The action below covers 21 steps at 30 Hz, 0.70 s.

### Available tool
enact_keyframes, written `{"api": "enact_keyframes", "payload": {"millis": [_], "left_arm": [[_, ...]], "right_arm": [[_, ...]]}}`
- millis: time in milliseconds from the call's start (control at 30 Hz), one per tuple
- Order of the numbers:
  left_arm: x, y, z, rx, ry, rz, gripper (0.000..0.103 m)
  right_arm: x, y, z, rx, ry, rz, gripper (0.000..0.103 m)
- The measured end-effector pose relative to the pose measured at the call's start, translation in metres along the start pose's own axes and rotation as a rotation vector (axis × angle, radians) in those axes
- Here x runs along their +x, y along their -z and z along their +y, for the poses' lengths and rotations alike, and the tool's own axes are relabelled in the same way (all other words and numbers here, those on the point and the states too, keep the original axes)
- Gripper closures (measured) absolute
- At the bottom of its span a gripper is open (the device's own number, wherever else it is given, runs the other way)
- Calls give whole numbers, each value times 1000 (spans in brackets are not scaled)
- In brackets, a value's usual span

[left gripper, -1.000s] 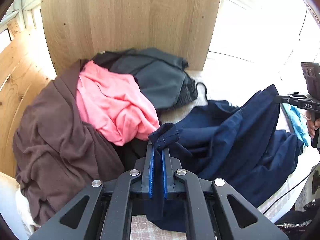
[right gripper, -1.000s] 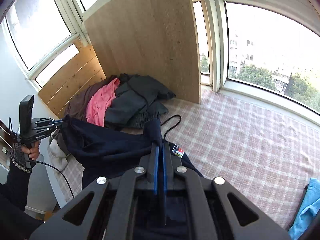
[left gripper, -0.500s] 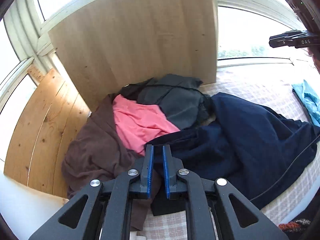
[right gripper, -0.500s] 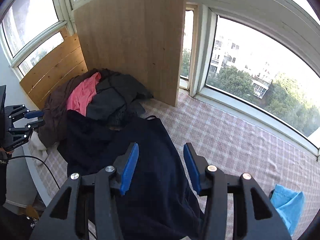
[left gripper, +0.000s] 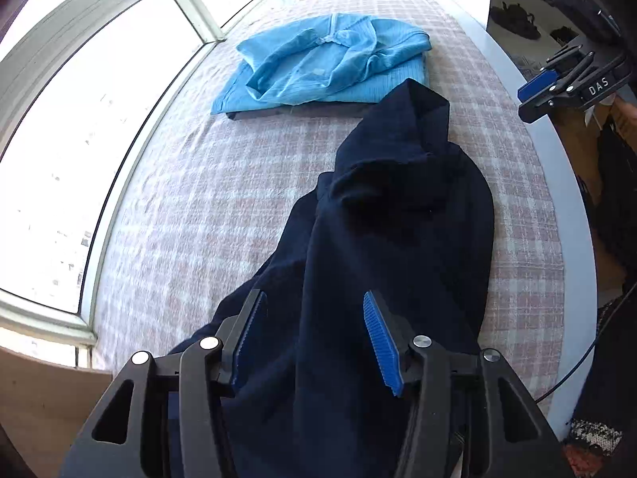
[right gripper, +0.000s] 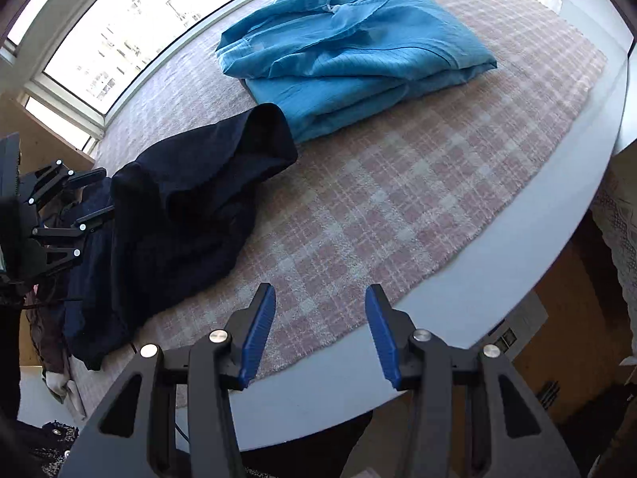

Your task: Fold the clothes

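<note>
A dark navy garment (left gripper: 398, 215) lies crumpled in a long heap on the pink checked cloth (left gripper: 207, 199). My left gripper (left gripper: 312, 318) is open and hovers over its near end, holding nothing. In the right wrist view the same navy garment (right gripper: 179, 207) lies at the left. My right gripper (right gripper: 320, 318) is open and empty above the cloth (right gripper: 378, 183) near the table's front edge. The left gripper also shows at the far left of that view (right gripper: 85, 195); the right gripper shows at the upper right of the left wrist view (left gripper: 535, 83).
A folded light blue shirt (left gripper: 326, 59) lies at the far end of the cloth, also in the right wrist view (right gripper: 350, 44), just beyond the navy garment's tip. Windows run along the far side. The white table edge (right gripper: 517, 207) curves at the right. A cable (left gripper: 577, 366) hangs off the edge.
Both grippers were shut on the navy garment a second ago; both have let go and opened. Both views have swung from the clothes pile and wooden panel towards the blue shirt.
</note>
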State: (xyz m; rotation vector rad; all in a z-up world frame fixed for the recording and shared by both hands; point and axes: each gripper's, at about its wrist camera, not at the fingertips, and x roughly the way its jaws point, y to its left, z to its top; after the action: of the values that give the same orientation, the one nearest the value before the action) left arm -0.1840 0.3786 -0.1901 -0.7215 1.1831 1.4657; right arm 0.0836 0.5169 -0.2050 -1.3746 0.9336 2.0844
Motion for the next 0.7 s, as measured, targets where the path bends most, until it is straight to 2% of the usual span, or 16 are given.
{"api": "enact_keyframes", "payload": {"millis": [33,67,167,233,333,467,567,600,700], "left_arm": [[13,-17,-8,57,-5,17,54],[25,-29,-12,90,22,41,54],[57,-54,-18,118,111,116,56],[69,-62,-20,105,169,153,98],[54,-60,-1,-5,204,109,99],[-3,-19,68,-253,150,1,99],[-56,43,124,-446,55,-54,100],[-69,66,138,-496,36,-57,99],[-98,132,158,-591,-132,-2,99]], "right_arm": [[-2,8,-7,24,-5,-7,57],[-4,15,-13,46,-10,-12,57],[-1,28,-20,79,-12,-7,57],[3,32,-21,90,-13,3,57],[14,25,-10,73,-13,21,57],[28,2,22,-6,-48,28,57],[43,-16,48,-61,-65,47,57],[48,-22,57,-77,-70,57,57],[55,-30,88,-138,-111,63,57]]}}
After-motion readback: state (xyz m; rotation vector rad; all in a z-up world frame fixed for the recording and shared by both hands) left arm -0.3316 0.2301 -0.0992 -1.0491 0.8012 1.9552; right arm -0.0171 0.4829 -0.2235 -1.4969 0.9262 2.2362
